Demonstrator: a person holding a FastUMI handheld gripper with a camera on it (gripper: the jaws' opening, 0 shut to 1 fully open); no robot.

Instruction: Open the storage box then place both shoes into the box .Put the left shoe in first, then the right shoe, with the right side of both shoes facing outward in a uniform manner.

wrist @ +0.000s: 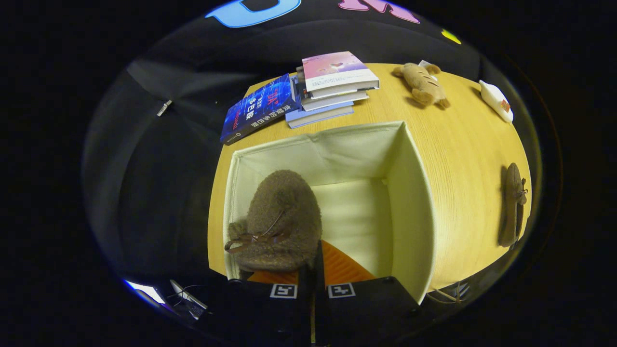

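While the jaws of the gripper sit close together at the near wall of the open fabric storage box, the first step of packing looks to be in hand: one fuzzy brown shoe with a small bow hangs just ahead of them and to their left, over the left half of the box's pale interior. Whether both fingers actually press on that shoe I cannot tell; its heel end meets the finger line, but the contact itself is hidden, and an orange ribbed surface shows right beside the fingers. The shoe seems to be on its way down into the box, or barely set there, toe pointing away from the jaws.

The second shoe lies on the wooden desk, well off to the right of the jaws and outside the box, on its side by the look of it. Beyond the box, farther from the jaws, stand a stack of books and a blue book leaning off it, with a plush toy and a small white pouch to the right.

By my judgement the lid is already dealt with and the left shoe is being placed. Next comes settling it against the left wall, releasing, then swinging right to fetch the other shoe and matching its facing.
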